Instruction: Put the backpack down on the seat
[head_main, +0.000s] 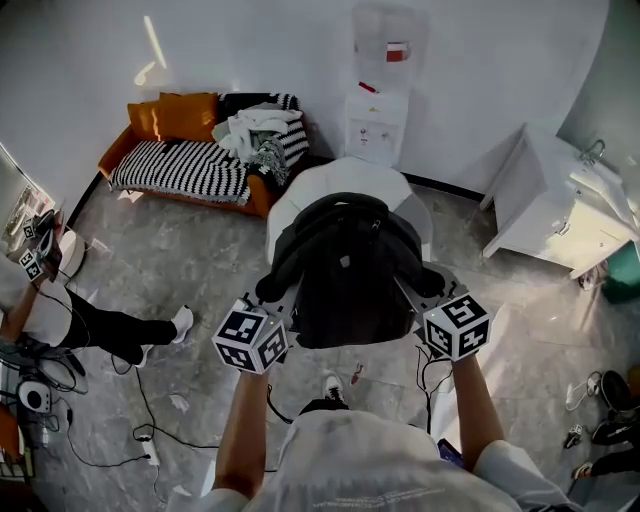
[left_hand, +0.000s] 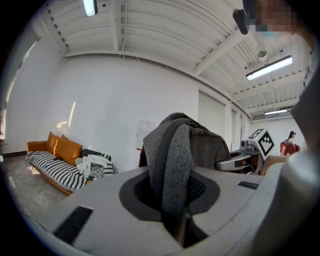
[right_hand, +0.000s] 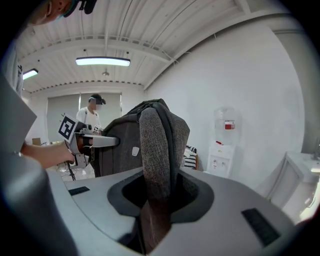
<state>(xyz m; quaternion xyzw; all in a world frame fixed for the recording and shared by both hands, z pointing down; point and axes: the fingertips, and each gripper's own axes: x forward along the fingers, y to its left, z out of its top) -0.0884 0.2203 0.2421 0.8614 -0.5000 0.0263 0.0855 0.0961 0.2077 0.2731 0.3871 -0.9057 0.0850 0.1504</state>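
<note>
Beyond backpack (head_main: 345, 285), head view only: seat (head_main: 335, 180)

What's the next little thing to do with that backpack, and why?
Probably ease it forward over the seat, then lower it. The left gripper and right gripper each have their jaws clamped on a strap. The backpack hangs at the near side of the white seat, seemingly not yet resting on it.

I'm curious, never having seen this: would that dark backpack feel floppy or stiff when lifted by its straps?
Likely soft: the strap bends limply through the left tongs. The backpack holds its shape, so perhaps padded or part-filled. Its woven fabric probably won't slip.
</note>
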